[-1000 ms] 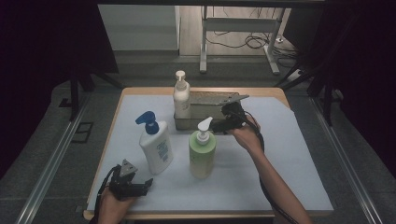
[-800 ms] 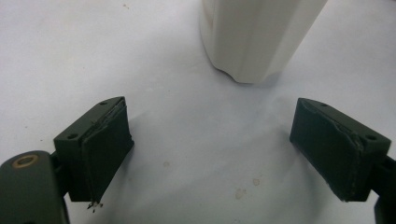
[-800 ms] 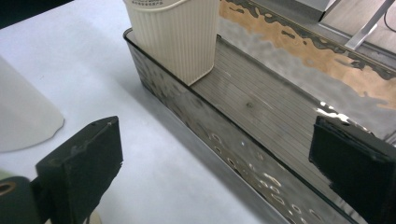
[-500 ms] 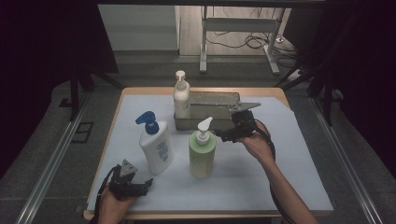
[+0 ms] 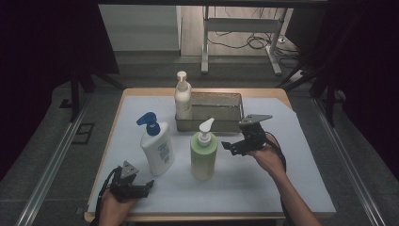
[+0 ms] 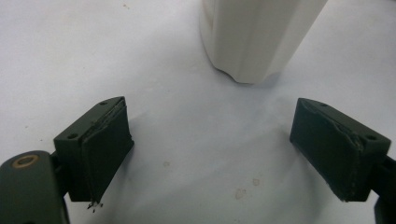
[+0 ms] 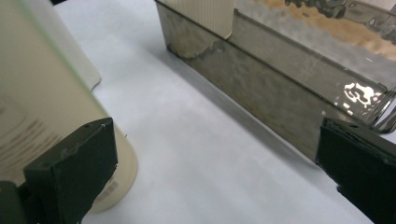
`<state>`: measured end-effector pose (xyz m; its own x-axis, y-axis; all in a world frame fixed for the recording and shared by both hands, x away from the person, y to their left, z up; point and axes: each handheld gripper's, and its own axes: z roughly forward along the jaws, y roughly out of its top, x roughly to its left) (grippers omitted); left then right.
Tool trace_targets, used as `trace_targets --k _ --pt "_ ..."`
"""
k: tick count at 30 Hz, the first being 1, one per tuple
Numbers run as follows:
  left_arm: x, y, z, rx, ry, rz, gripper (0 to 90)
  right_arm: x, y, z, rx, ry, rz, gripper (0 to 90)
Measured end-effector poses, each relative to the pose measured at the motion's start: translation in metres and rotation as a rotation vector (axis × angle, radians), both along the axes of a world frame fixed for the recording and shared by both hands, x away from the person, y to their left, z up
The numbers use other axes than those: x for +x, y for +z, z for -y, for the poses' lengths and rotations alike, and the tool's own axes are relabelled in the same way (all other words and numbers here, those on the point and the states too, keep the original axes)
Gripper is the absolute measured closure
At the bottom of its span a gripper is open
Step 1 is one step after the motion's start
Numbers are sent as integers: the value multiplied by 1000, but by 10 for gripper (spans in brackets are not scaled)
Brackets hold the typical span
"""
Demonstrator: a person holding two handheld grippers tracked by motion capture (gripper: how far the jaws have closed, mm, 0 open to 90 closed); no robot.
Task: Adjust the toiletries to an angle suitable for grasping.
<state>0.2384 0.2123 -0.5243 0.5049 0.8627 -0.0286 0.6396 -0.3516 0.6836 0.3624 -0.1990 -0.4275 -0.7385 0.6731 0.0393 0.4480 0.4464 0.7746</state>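
Note:
A pale green pump bottle [image 5: 203,154] stands upright mid-table. My right gripper [image 5: 230,147] hovers just to its right, open, with nothing between the jaws. In the right gripper view the green bottle [image 7: 44,102] sits by the left jaw of the right gripper [image 7: 219,168], and the metal tray [image 7: 280,98] lies ahead. A white bottle with a blue pump [image 5: 156,147] stands left of the green one. My left gripper [image 5: 147,187] rests open near the front left edge, and past the left gripper [image 6: 224,154] stands the white bottle's base [image 6: 254,37]. A cream pump bottle [image 5: 182,100] stands in the tray's left end.
The rectangular metal tray [image 5: 221,123] sits at the back centre of the white-covered table [image 5: 291,179]. A metal frame and cables lie on the floor beyond the table. Dark panels flank both sides.
My right gripper has drawn back from the tray toward the front, ending beside the green bottle. The left gripper and the bottles have stayed put.

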Motion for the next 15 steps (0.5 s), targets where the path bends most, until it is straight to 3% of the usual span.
trace_targets --k 7,15 --pt "0 0 0 0 0 0 121 -17 -1 2 -16 33 -22 0" --pt "0 0 0 0 1 0 121 -36 -4 1 15 70 -60 0"
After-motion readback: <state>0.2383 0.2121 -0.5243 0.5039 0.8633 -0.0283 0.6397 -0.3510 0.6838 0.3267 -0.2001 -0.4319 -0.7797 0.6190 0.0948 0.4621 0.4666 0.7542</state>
